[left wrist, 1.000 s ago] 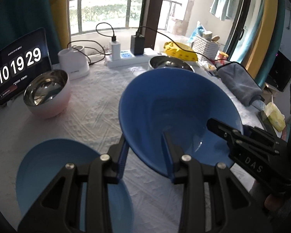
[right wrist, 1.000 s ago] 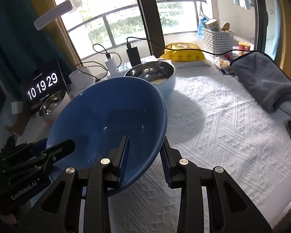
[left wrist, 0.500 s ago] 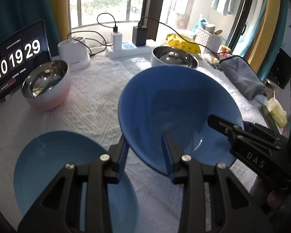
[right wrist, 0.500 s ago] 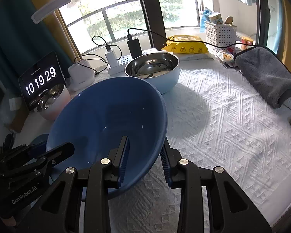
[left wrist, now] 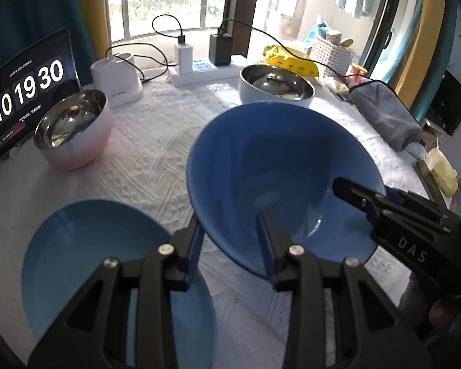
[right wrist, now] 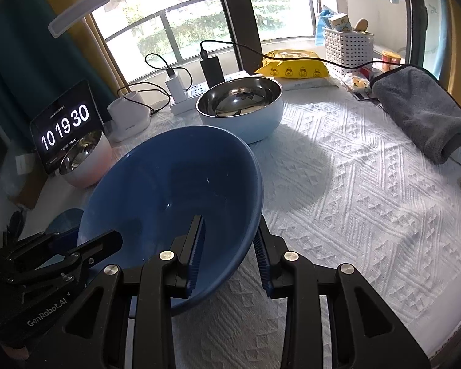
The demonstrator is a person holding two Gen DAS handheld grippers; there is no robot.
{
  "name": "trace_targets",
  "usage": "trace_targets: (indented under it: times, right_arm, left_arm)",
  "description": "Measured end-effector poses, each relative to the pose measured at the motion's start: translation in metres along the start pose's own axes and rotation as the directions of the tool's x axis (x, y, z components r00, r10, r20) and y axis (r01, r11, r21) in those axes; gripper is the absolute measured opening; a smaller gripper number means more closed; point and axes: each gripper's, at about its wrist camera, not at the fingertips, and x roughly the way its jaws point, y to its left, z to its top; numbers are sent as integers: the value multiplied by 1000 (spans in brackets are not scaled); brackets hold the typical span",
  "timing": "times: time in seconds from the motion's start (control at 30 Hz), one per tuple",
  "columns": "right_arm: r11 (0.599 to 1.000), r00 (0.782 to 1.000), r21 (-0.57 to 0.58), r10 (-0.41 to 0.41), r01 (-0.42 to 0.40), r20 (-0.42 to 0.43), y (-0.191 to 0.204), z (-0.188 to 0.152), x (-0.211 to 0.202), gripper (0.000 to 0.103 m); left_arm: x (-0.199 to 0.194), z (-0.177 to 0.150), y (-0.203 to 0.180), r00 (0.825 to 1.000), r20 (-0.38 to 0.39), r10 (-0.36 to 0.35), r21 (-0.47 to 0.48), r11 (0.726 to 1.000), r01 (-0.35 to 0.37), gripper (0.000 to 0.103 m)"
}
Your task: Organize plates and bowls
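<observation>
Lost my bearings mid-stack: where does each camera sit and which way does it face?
Left wrist: on the left gripper, looking down across the table toward the window; its jaws clamp the dark blue bowl; right gripper at right.
Right wrist: on the right gripper, facing likewise, clamping the bowl's opposite rim; left gripper at left.
Shared: the bowl, clock tablet, both steel bowls.

window [left wrist: 169, 3]: 12 o'clock, railed, daylight | curtain [left wrist: 30, 9]: teal, 10 o'clock | tabletop [right wrist: 368, 200]: white textured cloth
</observation>
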Motion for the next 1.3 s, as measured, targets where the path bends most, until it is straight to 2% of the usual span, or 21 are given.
trace_targets:
  times: [0.3, 0.63, 0.8, 1.3]
  right_arm:
    - [1000, 1000, 3, 4, -4, 18, -2, 1, -8, 34]
    - [1000, 999, 10, 1, -1, 42, -5, 3, -21, 34]
    - [1000, 998, 20, -3, 2, 59, -8, 6, -29, 40]
    - [999, 994, 32, -8, 5, 108, -14, 22, -44, 47]
  left_arm:
    - [-6, 1, 4, 1000, 9, 25, -28, 999, -25, 37]
    - [-27, 4, 3, 998, 62, 26, -34, 999, -24, 42]
    - [-36, 8, 4, 996, 81, 29, -38, 999, -26, 44]
    - [-52, 33, 4, 990, 136, 22, -27, 999, -19, 52]
